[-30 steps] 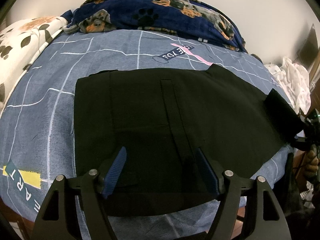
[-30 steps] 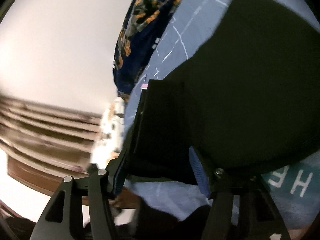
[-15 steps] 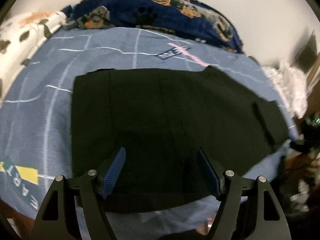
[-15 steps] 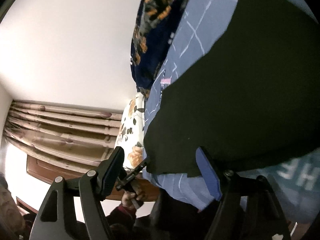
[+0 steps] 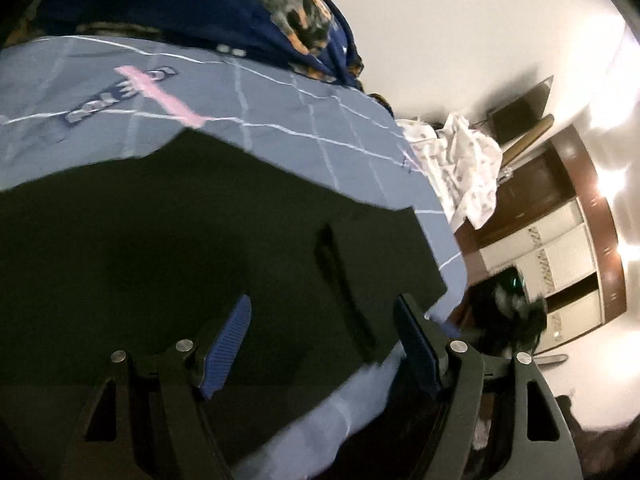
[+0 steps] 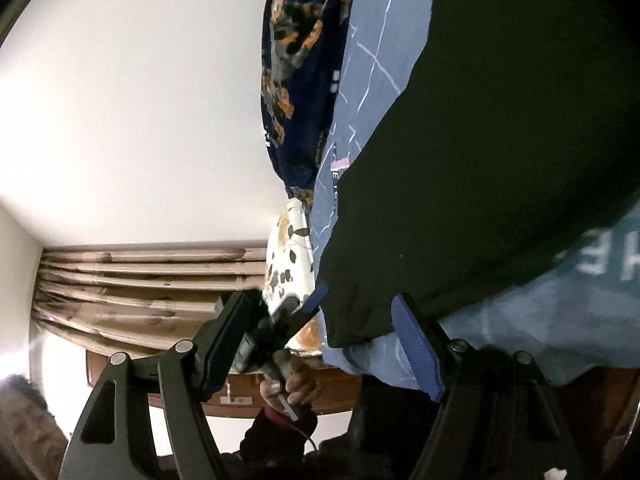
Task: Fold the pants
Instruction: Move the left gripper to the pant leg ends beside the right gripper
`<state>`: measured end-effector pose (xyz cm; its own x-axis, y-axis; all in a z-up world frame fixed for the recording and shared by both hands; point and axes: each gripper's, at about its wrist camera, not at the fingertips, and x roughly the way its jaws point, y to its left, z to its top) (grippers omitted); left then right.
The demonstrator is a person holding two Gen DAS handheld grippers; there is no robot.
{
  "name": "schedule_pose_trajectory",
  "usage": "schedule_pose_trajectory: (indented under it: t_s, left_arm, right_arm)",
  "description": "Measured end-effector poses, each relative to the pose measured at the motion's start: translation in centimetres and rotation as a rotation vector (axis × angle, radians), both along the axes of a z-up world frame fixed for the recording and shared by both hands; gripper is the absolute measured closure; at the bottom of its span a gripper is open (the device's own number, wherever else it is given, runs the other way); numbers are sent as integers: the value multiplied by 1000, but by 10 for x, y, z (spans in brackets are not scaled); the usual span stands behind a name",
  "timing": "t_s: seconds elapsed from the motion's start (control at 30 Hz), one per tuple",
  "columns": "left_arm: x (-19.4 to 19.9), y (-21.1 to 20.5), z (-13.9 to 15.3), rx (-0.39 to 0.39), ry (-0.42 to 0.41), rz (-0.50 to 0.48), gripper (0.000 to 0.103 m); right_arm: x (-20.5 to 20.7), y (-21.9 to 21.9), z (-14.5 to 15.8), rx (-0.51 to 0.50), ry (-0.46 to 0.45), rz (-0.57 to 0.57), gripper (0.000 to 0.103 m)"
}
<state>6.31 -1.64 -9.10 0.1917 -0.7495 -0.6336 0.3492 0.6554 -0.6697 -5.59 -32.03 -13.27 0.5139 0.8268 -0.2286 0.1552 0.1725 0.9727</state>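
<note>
The black pants [image 5: 180, 240] lie flat on the blue-grey bed sheet [image 5: 312, 120]. My left gripper [image 5: 324, 344] is open and empty, low over the pants near their right corner by the bed edge. In the right wrist view the pants [image 6: 500, 152] fill the right side. My right gripper [image 6: 320, 340] is open and empty, at the pants' near corner by the sheet edge [image 6: 500, 328]. The other gripper [image 6: 264, 332], held in a hand, shows between its fingers.
A navy dog-print blanket [image 5: 200, 0] is bunched at the head of the bed. A white patterned cloth [image 5: 468, 164] lies beyond the bed's right edge, before a brown wardrobe [image 5: 560, 240]. A floral pillow [image 6: 288, 260] and curtains [image 6: 140, 280] show in the right wrist view.
My right gripper let go of the pants' folded flap, which now lies flat. My left gripper swung right, toward the pants' right corner and the bed edge.
</note>
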Motion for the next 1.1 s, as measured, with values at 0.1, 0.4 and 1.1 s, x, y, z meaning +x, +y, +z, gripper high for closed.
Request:
schedule_pose_trajectory:
  t_s: [0.1,0.4,1.1]
  left_arm:
    - [17,-30,-4,-12,17,-60,33]
    - [30,-61,-26,35,77,-115,33]
    - [36,-49,-49,-35,153,-103,33]
  right_arm:
    - [2,6,-10,-36,67,-10,50]
    - [-4,2,-30,-112,207,-60,59]
    - [-17,5,-29,-85,357,-266,66]
